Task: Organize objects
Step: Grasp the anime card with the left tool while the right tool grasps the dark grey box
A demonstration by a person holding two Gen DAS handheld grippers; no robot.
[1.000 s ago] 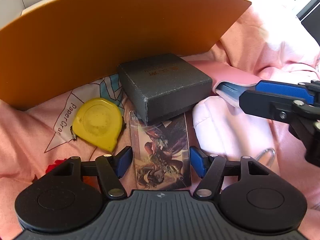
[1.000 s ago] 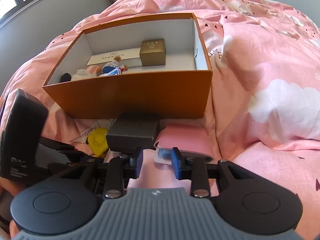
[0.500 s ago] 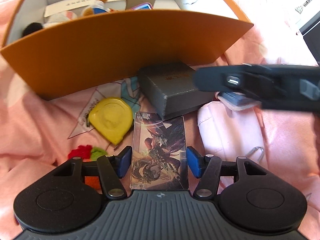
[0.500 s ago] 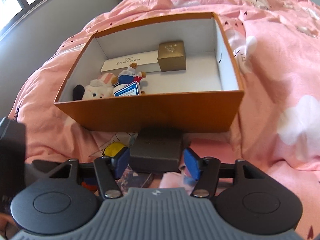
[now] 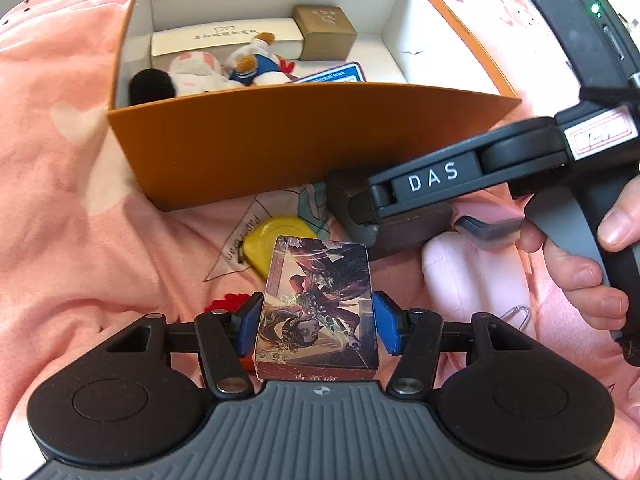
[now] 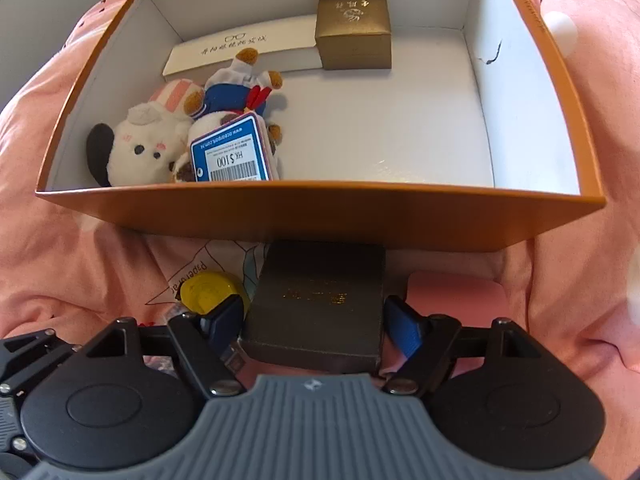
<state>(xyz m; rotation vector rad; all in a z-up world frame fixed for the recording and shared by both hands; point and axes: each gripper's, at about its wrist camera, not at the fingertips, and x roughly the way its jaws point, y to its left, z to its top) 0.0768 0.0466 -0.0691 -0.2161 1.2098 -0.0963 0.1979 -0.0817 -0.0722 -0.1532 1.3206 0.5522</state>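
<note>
On a pink bedspread (image 5: 60, 184), in front of an orange box (image 5: 280, 152), two hand-held tools work side by side. The left gripper (image 5: 318, 326) has its jaws clamped on the long edges of a card deck (image 5: 316, 308), lifted clear of the bedding. The right gripper (image 6: 314, 320) has its jaws spread wide, having just been opening, one on each side of a dark grey box (image 6: 320, 300) that lies on the bed against the orange box's near wall; the pads do not appear to press on it yet.

In the right wrist view a yellow tape measure (image 6: 206, 292) sits at nine o'clock of the grey box and a pink case (image 6: 452, 292) at three o'clock. Inside the orange box, plush toys (image 6: 148, 140) and a blue price card (image 6: 230, 154) fill the left half, a gold box (image 6: 354, 32) and a long white box (image 6: 240, 46) line the far wall, and the floor at three o'clock is bare.

Done well, the right jaws should come down squarely over the grey box's sides, clear of the tape measure, before closing. The deck likely needs lifting over the near wall and setting flat on the bare floor, leaving room for the grey box.
</note>
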